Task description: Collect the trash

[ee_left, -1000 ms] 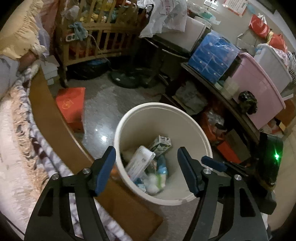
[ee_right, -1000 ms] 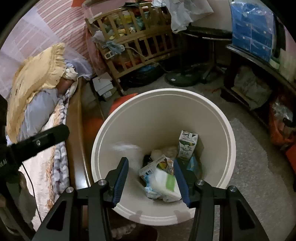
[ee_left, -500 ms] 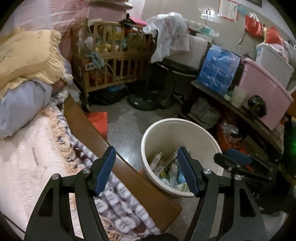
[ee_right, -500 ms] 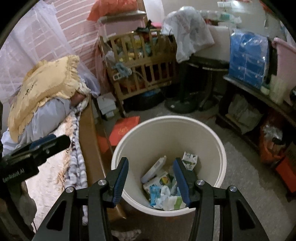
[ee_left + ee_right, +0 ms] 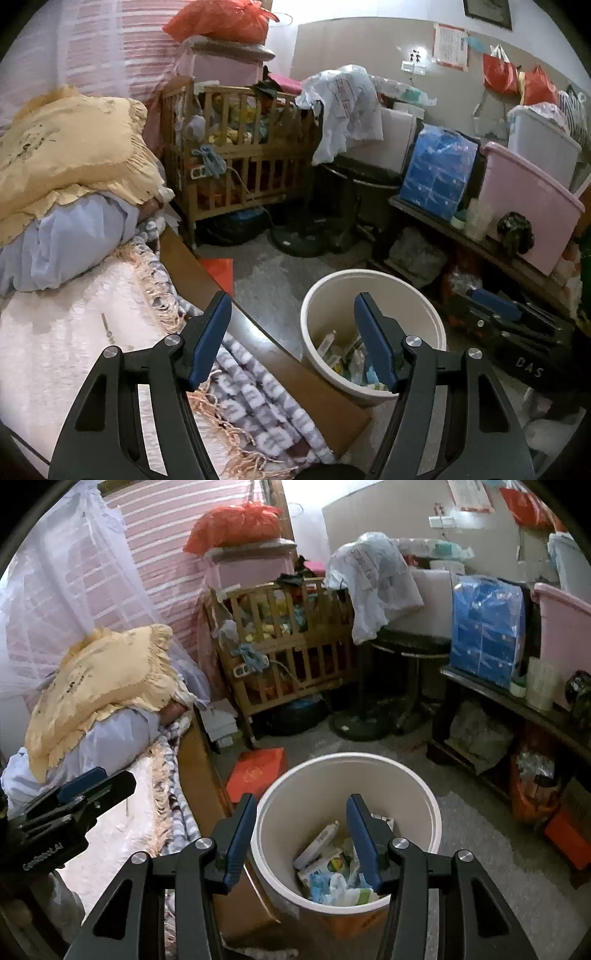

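The trash bin [image 5: 406, 775], a round cream bucket, is standing on the grey floor [image 5: 480, 834] just beside the wooden edge of the bed [image 5: 195, 760]. Inside it the trash [image 5: 332, 867] is lying in a loose pile: a white tube-like pack, some printed wrappers, and crumpled white and blue paper.

The right gripper [image 5: 301, 834] is hanging above the near rim of the bin and pointing down at it. Its blue pads are standing apart and nothing is sitting between them, so it is released and is carrying nothing. The left gripper [image 5: 291, 339] is hanging more to the side, over the corner of the bed, with the bin [image 5: 373, 280] showing behind its right finger. Its jaws are standing wider than the other ones and they are also empty. In the right wrist view this left tool is showing at the left edge, over the bed.

On the bed a fringed blanket [image 5: 243, 402] with grey pattern is lying near the edge, and a yellow pillow [image 5: 70, 147] is resting on a pale blue bundle. A red flat box [image 5: 256, 771] is lying on the floor between the bed and the bin. Behind, a wooden crib [image 5: 284, 646] full of things is standing by the wall, and a dark shelf [image 5: 517, 709] with a blue package [image 5: 485, 642] and a pink tub [image 5: 528, 199] is standing at the right.
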### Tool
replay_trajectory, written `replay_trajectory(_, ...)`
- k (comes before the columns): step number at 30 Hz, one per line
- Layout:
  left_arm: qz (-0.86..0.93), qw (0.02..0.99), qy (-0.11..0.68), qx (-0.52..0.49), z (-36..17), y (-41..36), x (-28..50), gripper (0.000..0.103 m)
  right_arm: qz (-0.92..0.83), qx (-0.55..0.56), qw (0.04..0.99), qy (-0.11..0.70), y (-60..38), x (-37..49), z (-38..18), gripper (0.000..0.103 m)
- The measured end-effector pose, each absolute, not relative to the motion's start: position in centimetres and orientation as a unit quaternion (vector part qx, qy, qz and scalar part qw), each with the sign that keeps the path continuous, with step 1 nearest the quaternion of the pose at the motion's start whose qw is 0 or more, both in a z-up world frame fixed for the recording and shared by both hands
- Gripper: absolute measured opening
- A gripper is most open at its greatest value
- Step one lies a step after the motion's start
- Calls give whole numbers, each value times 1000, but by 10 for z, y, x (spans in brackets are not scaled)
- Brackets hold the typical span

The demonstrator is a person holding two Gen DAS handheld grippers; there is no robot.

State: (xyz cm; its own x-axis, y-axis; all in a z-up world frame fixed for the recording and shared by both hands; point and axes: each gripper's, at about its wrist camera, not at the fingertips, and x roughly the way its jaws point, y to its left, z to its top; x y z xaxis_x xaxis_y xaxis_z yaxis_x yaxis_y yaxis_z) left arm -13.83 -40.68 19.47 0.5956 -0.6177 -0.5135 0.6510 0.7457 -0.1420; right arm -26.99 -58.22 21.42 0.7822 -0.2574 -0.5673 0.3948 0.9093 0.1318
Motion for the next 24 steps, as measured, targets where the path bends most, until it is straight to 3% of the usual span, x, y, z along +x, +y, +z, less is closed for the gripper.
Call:
replay_trajectory(2,-353,895,271,29,197,-404,-139,68,-173,123,937,276,-580,-271,218,50)
replay_trajectory(5,-352,897,266,29,198,-400,-141,68,-176,117,939,270,-575,-272,223,68)
replay_trajectory(6,-352,898,264,28,198,-399,-142,68,-177,112,940,268,-574,-272,224,69)
replay_trajectory(24,-346,903,251,33,197,-395,-144,68,-174,107,944,260,-568,-275,232,71)
